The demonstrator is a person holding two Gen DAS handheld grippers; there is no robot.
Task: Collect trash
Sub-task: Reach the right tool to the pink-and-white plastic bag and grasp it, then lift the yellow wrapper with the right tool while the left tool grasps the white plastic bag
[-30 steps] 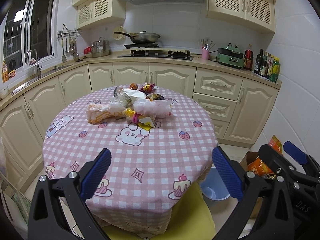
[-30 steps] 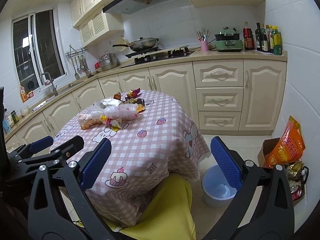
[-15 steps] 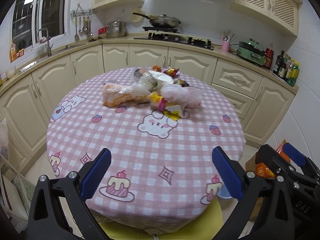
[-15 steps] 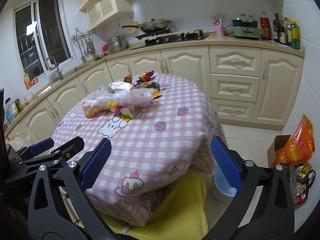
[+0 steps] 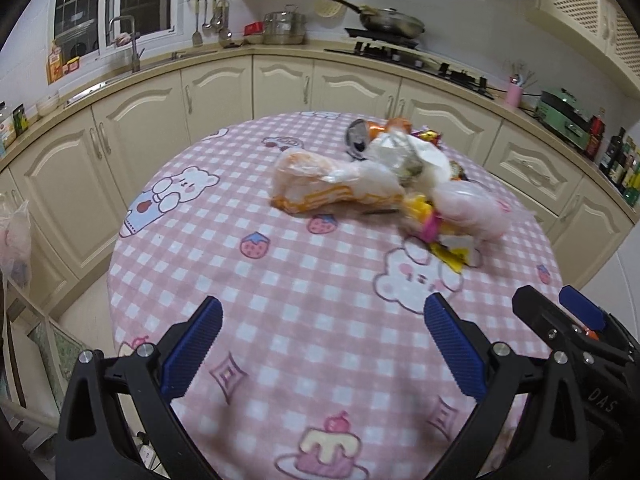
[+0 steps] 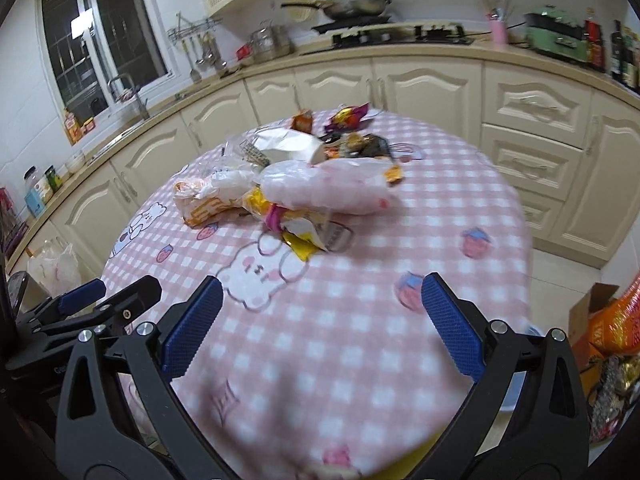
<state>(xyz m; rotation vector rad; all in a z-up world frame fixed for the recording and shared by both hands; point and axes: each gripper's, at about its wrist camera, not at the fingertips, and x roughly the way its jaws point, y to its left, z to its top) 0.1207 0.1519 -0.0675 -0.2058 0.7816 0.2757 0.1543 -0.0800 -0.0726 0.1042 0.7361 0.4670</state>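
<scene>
A heap of trash lies on the far half of a round table with a pink checked cloth [image 5: 304, 280]. It holds an orange-and-clear bread bag [image 5: 332, 184], a pink plastic bag [image 5: 468, 208], yellow wrappers [image 5: 452, 254] and white paper [image 5: 424, 156]. The right wrist view shows the same pink bag [image 6: 328, 188], orange bag [image 6: 204, 200], yellow wrapper [image 6: 304, 240] and small snack wrappers [image 6: 348, 114]. My left gripper [image 5: 320, 344] is open and empty over the near table half. My right gripper [image 6: 320, 320] is open and empty, to the right of the left one.
Cream kitchen cabinets and a counter with sink, stove and bottles curve behind the table. A cardboard box with an orange bag [image 6: 612, 320] stands on the floor at right, a pale blue bin [image 6: 516, 392] beside the table. A plastic bag [image 6: 56, 268] hangs at left.
Both grippers have moved forward over the table toward the trash heap, which now looks larger and nearer. Both stay open and empty.
</scene>
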